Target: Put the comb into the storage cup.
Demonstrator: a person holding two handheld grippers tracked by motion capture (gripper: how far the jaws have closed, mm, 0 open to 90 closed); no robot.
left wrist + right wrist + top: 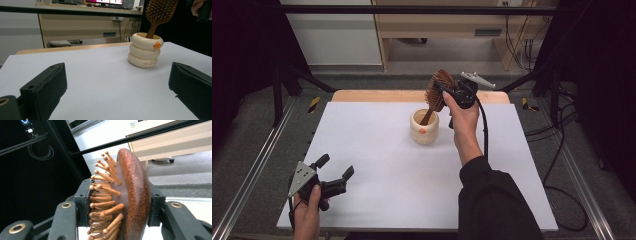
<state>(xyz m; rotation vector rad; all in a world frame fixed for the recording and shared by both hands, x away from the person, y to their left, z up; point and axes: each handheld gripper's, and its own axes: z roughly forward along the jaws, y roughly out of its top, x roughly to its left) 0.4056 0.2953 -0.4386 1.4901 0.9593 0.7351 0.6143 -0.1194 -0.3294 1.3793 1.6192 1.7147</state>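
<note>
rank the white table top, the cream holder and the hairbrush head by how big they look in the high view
1. white table top, by far the largest.
2. cream holder and hairbrush head: about alike; the brush is raised nearer the camera, so I won't rank them.

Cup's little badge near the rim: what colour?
Orange, on the cream cup; the badge shows best in the left gripper view.

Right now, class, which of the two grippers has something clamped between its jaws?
The right gripper: its jaws pinch the wooden hairbrush, whose handle stands in the cream cup. The left gripper rests open, jaws holding nothing, near the table's front edge.
</note>
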